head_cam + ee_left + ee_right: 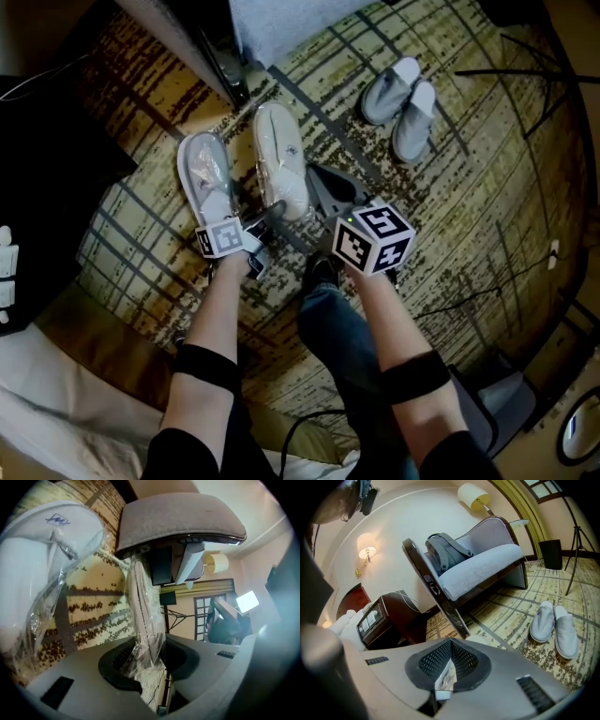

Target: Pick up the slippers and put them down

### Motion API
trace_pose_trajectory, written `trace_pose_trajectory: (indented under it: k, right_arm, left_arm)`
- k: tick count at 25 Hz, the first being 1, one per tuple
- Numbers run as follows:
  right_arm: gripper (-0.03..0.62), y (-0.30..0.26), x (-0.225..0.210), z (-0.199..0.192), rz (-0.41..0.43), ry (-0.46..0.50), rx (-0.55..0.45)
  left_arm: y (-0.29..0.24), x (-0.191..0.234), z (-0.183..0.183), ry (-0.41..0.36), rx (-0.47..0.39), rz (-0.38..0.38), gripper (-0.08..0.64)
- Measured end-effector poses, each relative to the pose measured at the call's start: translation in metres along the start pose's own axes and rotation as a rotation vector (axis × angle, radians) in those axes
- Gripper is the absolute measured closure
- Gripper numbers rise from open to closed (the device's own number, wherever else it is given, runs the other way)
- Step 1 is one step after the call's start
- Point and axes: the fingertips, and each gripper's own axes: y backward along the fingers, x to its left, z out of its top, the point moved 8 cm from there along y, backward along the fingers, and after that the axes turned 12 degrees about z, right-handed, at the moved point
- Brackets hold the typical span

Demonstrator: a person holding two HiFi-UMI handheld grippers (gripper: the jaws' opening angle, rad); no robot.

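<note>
Two white slippers in clear plastic lie side by side on the patterned carpet, the left slipper (pixel 202 173) and the right slipper (pixel 279 159). My left gripper (pixel 262 225) reaches the right one's near end. In the left gripper view its jaws (pixel 143 667) are shut on a wrapped slipper seen edge-on (pixel 143 620), with the other slipper (pixel 42 550) close at the left. My right gripper (pixel 317 180) sits beside the right slipper's edge. Its jaws (pixel 445 674) are shut on a thin piece of clear plastic wrap (pixel 446 679). I cannot tell which slipper that wrap belongs to.
An unwrapped pair of white slippers (pixel 403 103) (pixel 555 625) lies further off on the carpet. An armchair (pixel 478 569) with a grey bag on it stands ahead, its dark leg (pixel 220 66) near the wrapped slippers. A bedside cabinet (pixel 384 620) is at the left and a tripod (pixel 576 550) at the right.
</note>
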Motion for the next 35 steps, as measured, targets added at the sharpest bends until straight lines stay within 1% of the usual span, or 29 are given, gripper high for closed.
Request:
trace_pose_trajectory:
  k: [3,6,8,9,10,12,13,14,17,19,22,25,27,31,33,34,35]
  right_arm:
    - [0.592,0.003,-0.005,0.006,-0.006,0.008,-0.011]
    - [0.592,0.009,-0.007,0.011,-0.018,0.010,-0.021]
    - [0.592,0.011,-0.008,0.012,-0.030,0.007,-0.022]
    - [0.592,0.011,-0.008,0.012,-0.036,0.006,-0.018]
    - [0.592,0.011,-0.009,0.011,-0.042,0.004,-0.013]
    - [0.592,0.010,-0.010,0.009,-0.051,0.001,-0.004]
    - [0.592,0.010,-0.010,0.008,-0.053,0.002,-0.001]
    - [0.592,0.009,-0.009,0.009,-0.052,0.005,0.001]
    - [0.592,0.007,-0.006,0.011,-0.045,0.017,0.011]
    - [0.592,0.008,-0.004,0.012,-0.045,0.018,0.012]
    - [0.592,0.014,0.004,0.015,-0.048,0.008,0.002]
    - [0.592,0.025,0.022,0.017,-0.065,-0.017,0.010]
    - [0.592,0.035,0.040,0.022,-0.076,-0.030,0.030]
    - [0.592,0.063,0.084,0.060,-0.097,-0.052,0.030]
    - [0.592,0.082,0.111,0.083,-0.109,-0.068,0.020]
    - [0.592,0.093,0.125,0.095,-0.113,-0.072,0.018]
    - [0.592,0.104,0.138,0.107,-0.116,-0.071,0.017]
  left_arm:
    - [-0.008,0.004,-0.001,0.034,0.008,0.043,0.448]
    - [-0.011,0.006,-0.004,0.041,0.021,0.084,0.446]
    - [-0.012,0.011,-0.003,0.036,0.023,0.136,0.436]
    - [-0.012,0.015,-0.002,0.033,0.022,0.164,0.417]
    - [-0.012,0.018,-0.001,0.035,0.020,0.187,0.364]
    - [-0.013,0.021,0.000,0.044,0.020,0.221,0.153]
    - [-0.014,0.022,0.000,0.045,0.019,0.239,0.087]
    - [-0.013,0.024,0.001,0.043,0.016,0.262,0.048]
    - [-0.008,0.027,0.004,0.029,0.011,0.349,-0.003]
    - [-0.004,0.026,0.002,0.010,0.031,0.412,-0.041]
    - [0.008,0.019,0.000,-0.007,0.051,0.479,-0.043]
    - [0.032,0.000,0.000,-0.043,0.066,0.501,-0.043]
    - [0.055,-0.022,-0.001,-0.073,0.074,0.509,-0.043]
    - [0.113,-0.082,0.008,-0.090,0.046,0.527,-0.043]
    - [0.147,-0.120,0.012,-0.113,0.036,0.521,-0.038]
    - [0.164,-0.143,0.014,-0.143,0.031,0.513,-0.018]
    - [0.182,-0.168,0.018,-0.188,0.018,0.504,0.054]
